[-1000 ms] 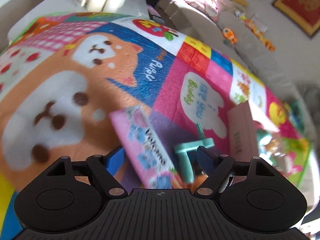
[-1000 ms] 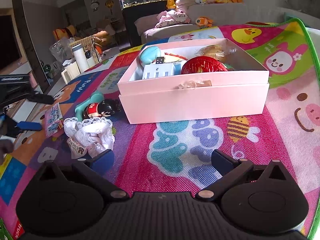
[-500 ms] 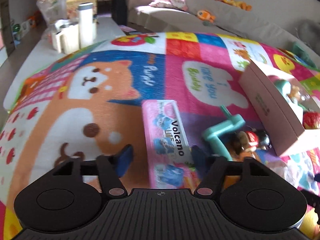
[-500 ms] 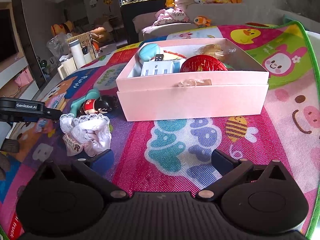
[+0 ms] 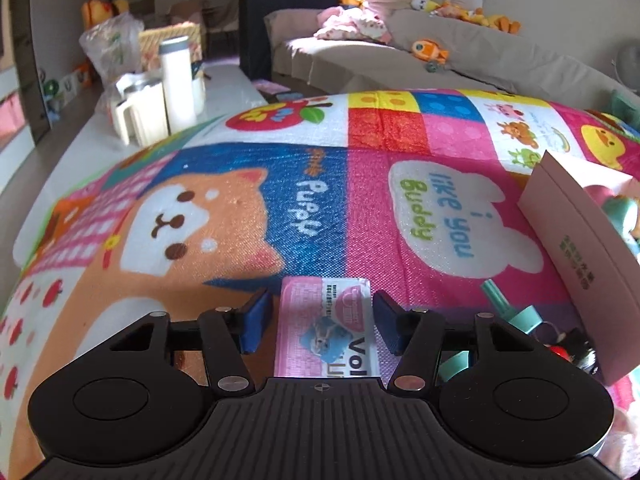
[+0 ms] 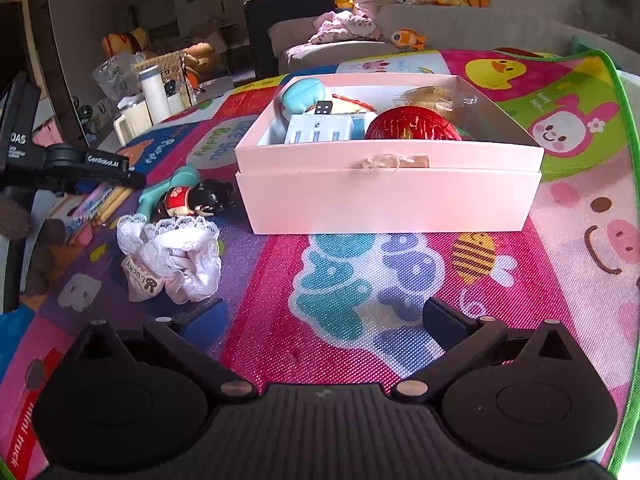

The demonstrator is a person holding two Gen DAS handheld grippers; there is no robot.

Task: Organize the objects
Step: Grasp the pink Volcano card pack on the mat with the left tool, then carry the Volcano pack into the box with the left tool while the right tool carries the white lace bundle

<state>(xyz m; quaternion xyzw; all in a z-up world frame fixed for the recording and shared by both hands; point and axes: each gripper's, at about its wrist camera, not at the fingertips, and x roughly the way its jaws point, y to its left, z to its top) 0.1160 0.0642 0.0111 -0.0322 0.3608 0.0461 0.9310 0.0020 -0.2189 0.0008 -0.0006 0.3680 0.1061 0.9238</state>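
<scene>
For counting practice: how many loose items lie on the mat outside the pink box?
4: pink packet within the left tool; teal toy and doll beside the box; white lace cloth nearer the camera. Others may be hidden.

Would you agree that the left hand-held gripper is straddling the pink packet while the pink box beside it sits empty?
Not quite: the pink box is not empty. The right wrist view shows a red ball and other items inside. The left hand-held gripper does straddle the pink packet.
</scene>
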